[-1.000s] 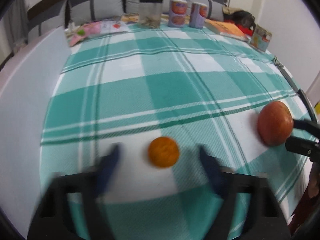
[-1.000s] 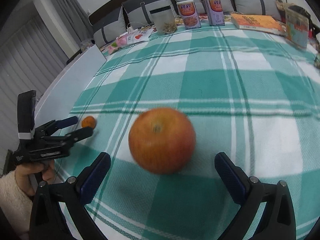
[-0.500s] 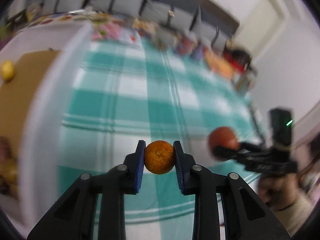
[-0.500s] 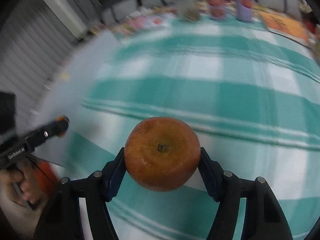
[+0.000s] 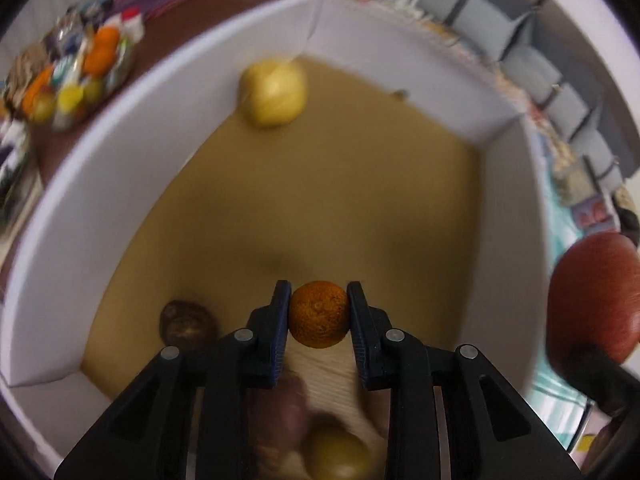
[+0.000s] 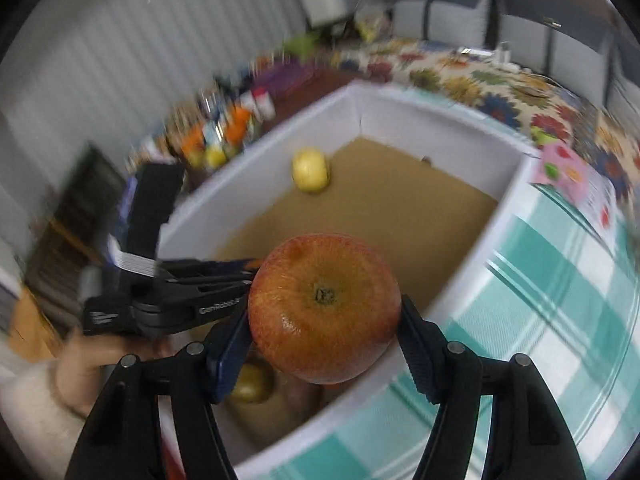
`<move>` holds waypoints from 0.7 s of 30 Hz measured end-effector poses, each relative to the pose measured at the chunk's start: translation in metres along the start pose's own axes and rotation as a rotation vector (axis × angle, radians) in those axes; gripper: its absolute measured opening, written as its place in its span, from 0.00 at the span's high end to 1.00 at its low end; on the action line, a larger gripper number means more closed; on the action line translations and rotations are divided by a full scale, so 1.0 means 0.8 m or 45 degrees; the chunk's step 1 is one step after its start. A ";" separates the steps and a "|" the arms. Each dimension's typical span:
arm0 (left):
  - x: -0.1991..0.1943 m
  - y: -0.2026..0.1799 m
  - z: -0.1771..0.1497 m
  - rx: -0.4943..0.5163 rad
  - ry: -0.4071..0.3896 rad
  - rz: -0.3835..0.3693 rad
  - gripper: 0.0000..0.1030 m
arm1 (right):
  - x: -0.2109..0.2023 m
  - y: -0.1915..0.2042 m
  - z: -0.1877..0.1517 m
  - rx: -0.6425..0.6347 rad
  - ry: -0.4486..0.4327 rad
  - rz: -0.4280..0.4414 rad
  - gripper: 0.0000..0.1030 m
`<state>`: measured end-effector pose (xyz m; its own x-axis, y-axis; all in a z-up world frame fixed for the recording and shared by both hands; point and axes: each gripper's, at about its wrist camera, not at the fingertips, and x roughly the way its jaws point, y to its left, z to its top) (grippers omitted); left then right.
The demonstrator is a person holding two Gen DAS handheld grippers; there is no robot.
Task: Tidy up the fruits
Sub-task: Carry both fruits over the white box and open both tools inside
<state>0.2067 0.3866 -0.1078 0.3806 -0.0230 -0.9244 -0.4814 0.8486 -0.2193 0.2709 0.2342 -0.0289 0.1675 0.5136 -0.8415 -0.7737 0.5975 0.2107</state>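
Observation:
My left gripper (image 5: 319, 314) is shut on a small orange (image 5: 319, 313) and holds it above the brown floor of a white-walled box (image 5: 120, 184). My right gripper (image 6: 325, 328) is shut on a large red-orange apple (image 6: 324, 307) and holds it over the box's near wall (image 6: 472, 264). The apple also shows at the right edge of the left wrist view (image 5: 592, 300). The left gripper's body (image 6: 176, 296) shows inside the box in the right wrist view. In the box lie a yellow fruit (image 5: 274, 94), a dark brown fruit (image 5: 188, 322) and a yellow-green fruit (image 5: 338, 454).
The box stands beside the teal checked tablecloth (image 6: 560, 320). A flowered cloth (image 6: 480, 80) lies behind the box. Colourful bottles and small items (image 6: 224, 132) stand on a brown surface to the box's left. Grey cushions (image 6: 520, 36) line the back.
Both grippers closed on their fruits on the tablecloth, lifted them and swung left; the orange is now over the box floor and the apple over its wall.

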 end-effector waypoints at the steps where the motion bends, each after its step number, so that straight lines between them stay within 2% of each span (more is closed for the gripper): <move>1: 0.008 0.005 0.001 -0.011 0.026 0.011 0.72 | 0.027 0.008 0.007 -0.049 0.062 -0.040 0.34; 4: 0.020 0.008 0.001 -0.017 0.070 0.031 0.71 | 0.073 0.014 0.007 -0.127 0.165 -0.133 0.34; 6: 0.022 0.009 0.000 -0.031 0.077 0.064 0.64 | 0.100 0.007 0.004 -0.145 0.235 -0.177 0.34; 7: 0.022 0.012 0.002 -0.039 0.076 0.069 0.54 | 0.112 0.006 0.002 -0.149 0.264 -0.207 0.33; 8: 0.020 0.013 0.001 -0.045 0.068 0.076 0.45 | 0.114 0.004 -0.002 -0.153 0.277 -0.224 0.33; 10: 0.008 0.011 -0.001 -0.023 0.024 0.095 0.42 | 0.114 0.002 -0.002 -0.165 0.265 -0.252 0.32; 11: 0.001 0.009 -0.003 0.001 -0.002 0.102 0.41 | 0.109 0.003 0.000 -0.161 0.243 -0.252 0.29; 12: -0.013 0.003 -0.007 0.042 -0.050 0.120 0.40 | 0.099 0.003 0.002 -0.153 0.217 -0.251 0.25; 14: -0.046 -0.010 -0.016 0.100 -0.153 0.138 0.28 | 0.074 -0.001 0.011 -0.126 0.152 -0.269 0.13; 17: -0.110 -0.032 -0.044 0.191 -0.354 0.154 0.14 | 0.017 -0.008 0.016 -0.079 0.044 -0.288 0.06; 21: -0.171 -0.056 -0.072 0.267 -0.541 0.199 0.08 | -0.063 -0.006 0.005 -0.017 -0.090 -0.306 0.03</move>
<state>0.1308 0.3214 0.0108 0.6260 0.2932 -0.7226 -0.4060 0.9137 0.0191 0.2688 0.2078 0.0147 0.3896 0.4000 -0.8296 -0.7143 0.6998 0.0020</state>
